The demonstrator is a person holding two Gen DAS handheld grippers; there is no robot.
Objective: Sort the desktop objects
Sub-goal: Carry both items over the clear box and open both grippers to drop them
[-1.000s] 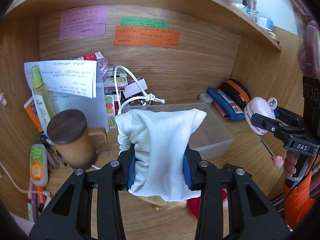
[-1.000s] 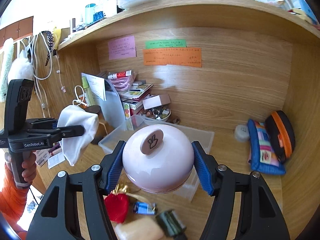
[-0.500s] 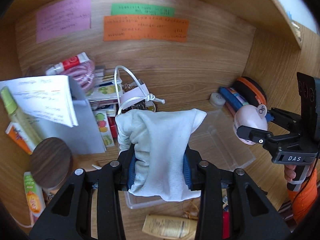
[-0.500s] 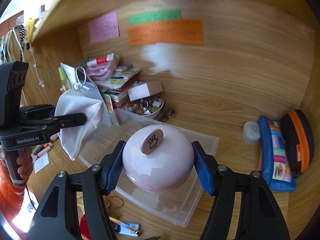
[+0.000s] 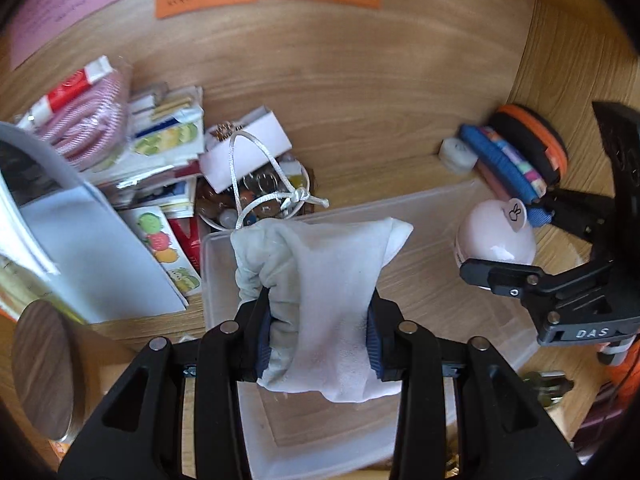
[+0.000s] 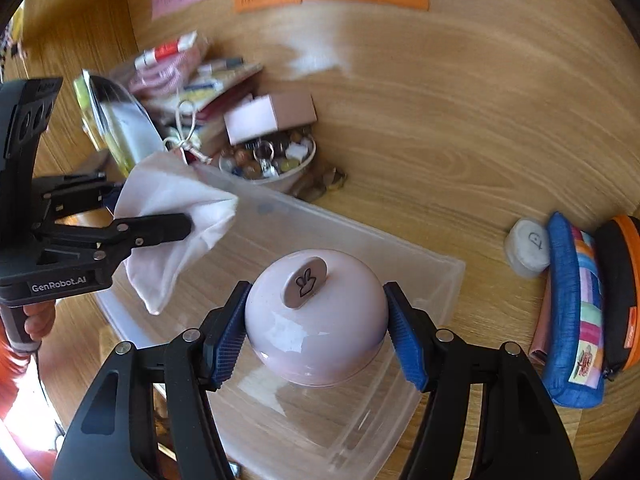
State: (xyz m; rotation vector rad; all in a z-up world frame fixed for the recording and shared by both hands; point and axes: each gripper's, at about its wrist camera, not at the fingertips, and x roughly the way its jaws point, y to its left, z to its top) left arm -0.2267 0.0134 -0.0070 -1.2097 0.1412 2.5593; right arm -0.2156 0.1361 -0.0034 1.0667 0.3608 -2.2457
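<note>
Left tongs [image 5: 318, 332]: clamped on the white drawstring pouch [image 5: 320, 280], now carried forward from the counter's front edge to hang over the clear bin [image 5: 500, 200].
Clear bin: fills the lower view in both cameras, where a second ago it lay farther off.
Right tongs [image 6: 316, 336]: gripping the pink dome [image 6: 316, 320], likewise moved in above the bin.
Meaning: both items look ready for release into the bin.
</note>
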